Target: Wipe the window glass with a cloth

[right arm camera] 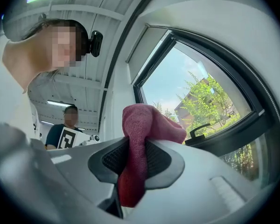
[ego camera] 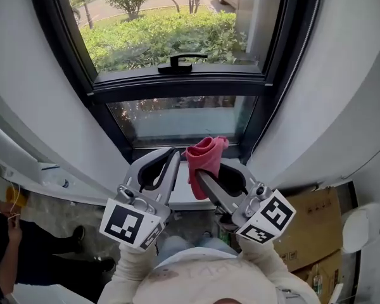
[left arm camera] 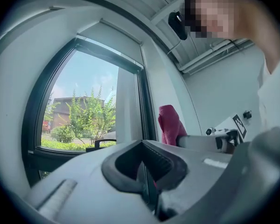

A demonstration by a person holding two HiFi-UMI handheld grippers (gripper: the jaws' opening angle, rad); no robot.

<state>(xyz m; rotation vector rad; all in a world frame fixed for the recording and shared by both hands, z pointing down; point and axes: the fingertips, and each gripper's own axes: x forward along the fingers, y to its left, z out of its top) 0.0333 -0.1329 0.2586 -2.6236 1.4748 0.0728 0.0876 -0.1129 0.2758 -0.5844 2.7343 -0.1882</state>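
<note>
Cloth first: where is it?

Pinched in the right gripper. Its jaws are closed down on the red folds, and a bunch of fabric stands up past the tips. In the right gripper view the cloth also hangs down between the pads of the right gripper.

And the left gripper?

Jaws together with nothing between them, as the left gripper view shows. It sits just beside the right one, their tips near each other.

What edges are around them?

Both tips are just below the bottom edge of the lower glass pane. The dark window frame crosses above that pane and carries a black handle. The upper pane is above the handle. White wall closes in on the left and right of the frame. I cannot tell whether the cloth touches the glass.

Is anything beside the person?

A cardboard box is low on the right. A bystander's arm is low on the left.

Any writing?

Only the black-and-white square markers on each marker cube. The print on the box is too small to read.
</note>
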